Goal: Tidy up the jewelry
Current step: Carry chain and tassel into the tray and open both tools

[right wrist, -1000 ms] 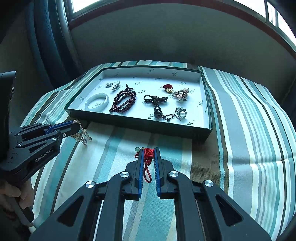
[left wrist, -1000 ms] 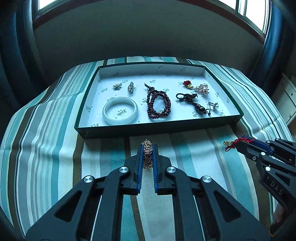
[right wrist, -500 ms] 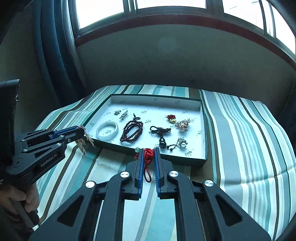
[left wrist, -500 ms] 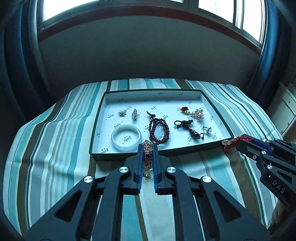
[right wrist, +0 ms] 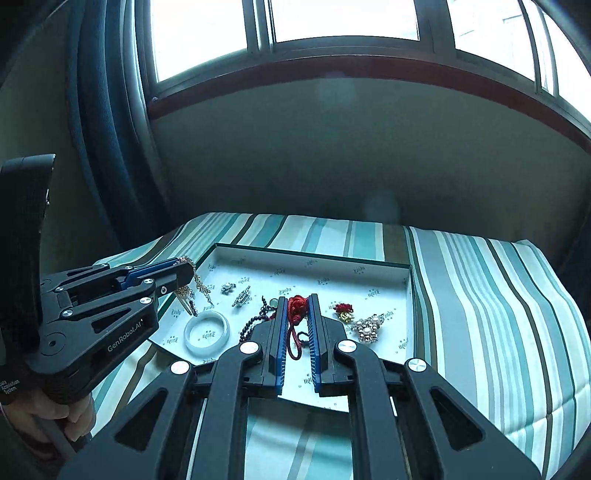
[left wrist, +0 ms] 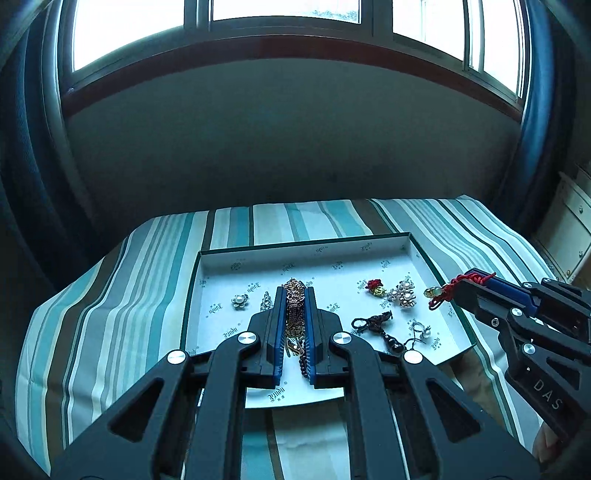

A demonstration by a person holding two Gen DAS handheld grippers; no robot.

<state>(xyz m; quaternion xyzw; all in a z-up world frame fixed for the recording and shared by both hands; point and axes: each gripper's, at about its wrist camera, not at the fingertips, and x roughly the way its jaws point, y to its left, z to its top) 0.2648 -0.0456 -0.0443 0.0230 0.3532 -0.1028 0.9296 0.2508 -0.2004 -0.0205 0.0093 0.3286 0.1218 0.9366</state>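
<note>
Both grippers are clamped on loads: left gripper (left wrist: 294, 295) on a gold chain (left wrist: 293, 310), right gripper (right wrist: 296, 306) on a red cord charm (right wrist: 296, 312). Since 1 second ago both have lifted (cloth to mid-frame), now over the tray (right wrist: 369, 263); placement remains.

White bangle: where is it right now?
Right wrist view: the white bangle lies flat in the tray, near its front-left corner, left of the dark bead bracelet.

Teal-, white- and brown-striped cloth (left wrist: 110, 295) spread over the surface — behind it a dark wall under bright windows (left wrist: 284, 9), blue curtains (right wrist: 107, 122) either side, cream drawer unit (left wrist: 569, 236) right.
</note>
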